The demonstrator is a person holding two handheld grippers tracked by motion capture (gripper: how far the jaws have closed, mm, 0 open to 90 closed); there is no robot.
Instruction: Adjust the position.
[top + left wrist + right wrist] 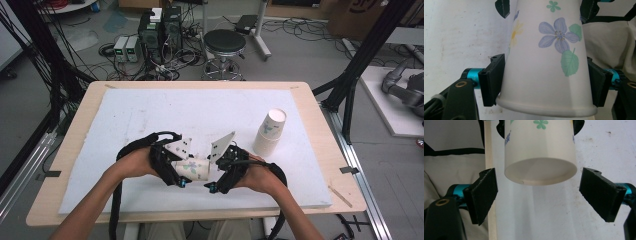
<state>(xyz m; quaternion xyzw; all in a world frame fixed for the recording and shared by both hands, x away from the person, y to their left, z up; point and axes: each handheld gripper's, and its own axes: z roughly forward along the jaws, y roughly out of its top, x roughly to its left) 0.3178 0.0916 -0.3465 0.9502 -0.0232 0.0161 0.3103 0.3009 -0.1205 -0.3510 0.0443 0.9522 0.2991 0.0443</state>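
Observation:
A white paper cup [192, 169] printed with flowers lies on its side in the air just above the white board [150, 115], near the table's front edge. My left gripper [176, 172] is shut on it. In the left gripper view both pads [494, 80] press the cup [544, 62] near its wide rim. My right gripper [216, 172] faces it from the right. In the right gripper view the cup's [540, 145] base end points at the camera, and my right gripper [539, 195] stands open with its jaws wide on either side, not touching.
A stack of upside-down paper cups [269, 132] stands on the board to the right. A thin wooden stick [340, 196] lies on the table's right front corner. Beyond the table are a black stool [225, 47], computer boxes [160, 30] and floor cables.

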